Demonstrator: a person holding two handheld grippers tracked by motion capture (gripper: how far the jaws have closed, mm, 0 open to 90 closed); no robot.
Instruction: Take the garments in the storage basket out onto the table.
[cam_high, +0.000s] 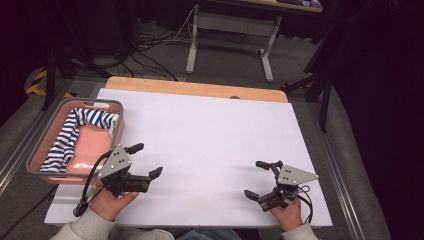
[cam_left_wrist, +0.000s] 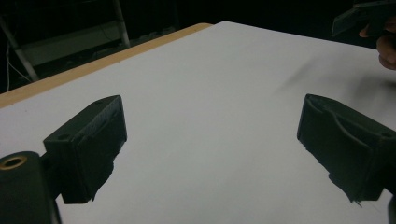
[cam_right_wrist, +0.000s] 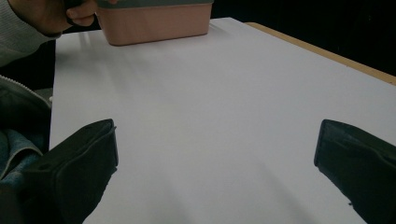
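Both grippers hover over the white table, jaws spread wide and holding nothing. The left gripper sits just beside the pink basket at the table's left edge, where a blue-and-white striped cloth lies draped inside. The right gripper is well apart.

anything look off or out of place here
Only small things. The bin hangs off the table's left edge, and the striped cloth lies bunched in it, one end draped up toward the rim. Both claws, left and right, are open over bare table, holding nothing.
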